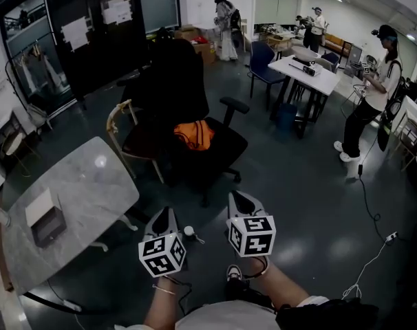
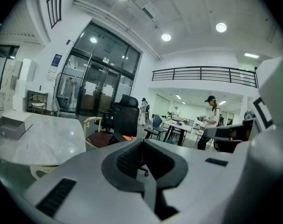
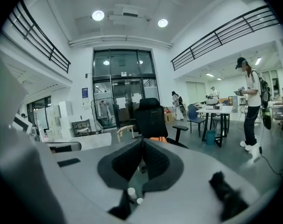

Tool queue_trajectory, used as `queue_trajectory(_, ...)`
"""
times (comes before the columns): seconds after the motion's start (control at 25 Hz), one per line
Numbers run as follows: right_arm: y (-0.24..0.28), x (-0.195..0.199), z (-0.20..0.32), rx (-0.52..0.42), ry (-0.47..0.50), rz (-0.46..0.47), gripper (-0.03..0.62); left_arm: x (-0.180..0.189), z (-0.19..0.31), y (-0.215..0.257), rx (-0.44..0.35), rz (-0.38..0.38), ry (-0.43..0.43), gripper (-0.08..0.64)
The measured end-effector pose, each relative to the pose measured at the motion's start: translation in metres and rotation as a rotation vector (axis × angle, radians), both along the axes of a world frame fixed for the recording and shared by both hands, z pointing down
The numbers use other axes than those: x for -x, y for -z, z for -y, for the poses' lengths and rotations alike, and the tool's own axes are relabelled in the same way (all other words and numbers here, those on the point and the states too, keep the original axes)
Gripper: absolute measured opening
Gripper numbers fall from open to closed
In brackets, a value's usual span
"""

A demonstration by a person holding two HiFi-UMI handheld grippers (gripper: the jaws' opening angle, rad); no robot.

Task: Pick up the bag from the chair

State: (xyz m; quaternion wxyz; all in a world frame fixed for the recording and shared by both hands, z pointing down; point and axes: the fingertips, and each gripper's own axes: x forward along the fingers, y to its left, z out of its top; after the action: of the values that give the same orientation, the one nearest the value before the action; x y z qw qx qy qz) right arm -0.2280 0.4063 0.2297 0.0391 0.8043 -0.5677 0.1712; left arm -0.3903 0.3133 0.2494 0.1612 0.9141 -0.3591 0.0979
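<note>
An orange bag lies on the seat of a black office chair in the middle of the head view. It shows as a small orange patch in the left gripper view and as the same bag in the right gripper view. My left gripper and right gripper are held low, side by side, well short of the chair. Both have their jaws closed together with nothing between them.
A marble-topped table with a small box stands at the left. A wooden chair is beside the office chair. A white table, a blue chair and a standing person are at the right. A cable crosses the floor.
</note>
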Motion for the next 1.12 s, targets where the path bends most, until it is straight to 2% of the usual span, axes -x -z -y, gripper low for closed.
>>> queue_trajectory(0.6,0.013,-0.107,0.056,-0.017,0.043,0.014,0.034,-0.099,0.049,0.010,-0.001,0.011,0.048,0.018)
queue_trajectory(1.12,0.006,-0.173,0.087,-0.016,0.082,0.019,0.034,-0.169,0.080,0.009,-0.014,0.021,0.062,0.018)
